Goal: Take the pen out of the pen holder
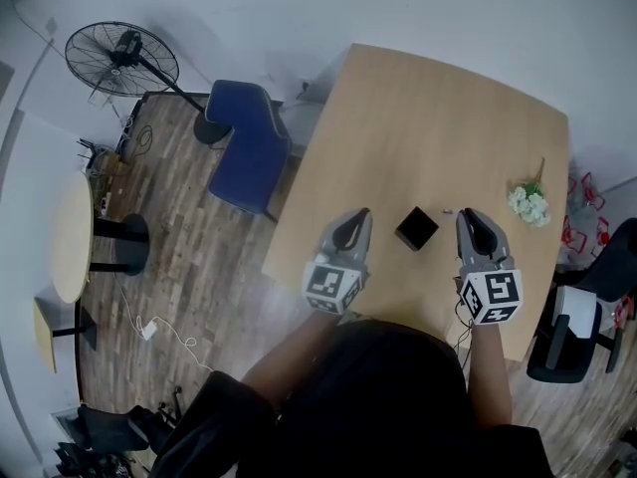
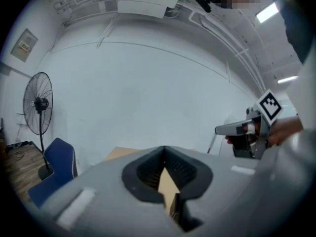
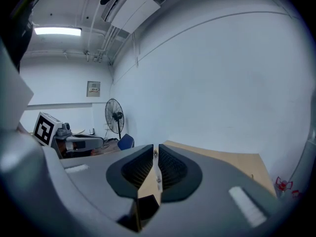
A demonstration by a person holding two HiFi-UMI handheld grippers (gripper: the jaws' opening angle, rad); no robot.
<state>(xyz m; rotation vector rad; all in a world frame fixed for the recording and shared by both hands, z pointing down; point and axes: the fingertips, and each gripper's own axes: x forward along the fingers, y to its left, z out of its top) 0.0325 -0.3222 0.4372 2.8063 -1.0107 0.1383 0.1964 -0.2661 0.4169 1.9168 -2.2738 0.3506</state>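
Two sets of fingers are closed on nothing. The left gripper has its tips pressed together, and the right gripper leaves only a thin slit through which bare desk shows. Both hover over the near edge of the desk, level with each other and pointing toward the far edge.

Between them, close to that near edge and apart from both, sits the pen holder, a small dark box seen from above. I cannot make out a pen inside it; its dark opening hides whatever stands there. A tiny pale thing lies just beside the holder on its far right side, too small to identify. Near the right edge lies a sprig of white flowers.

A pen is likely light, stiff and smooth, so it may slip or swing if pinched off-centre. The best hold is probably across the barrel just above the holder's rim, with a straight lift. The holder looks light too and may tip or drag along, so the free gripper could steady it.
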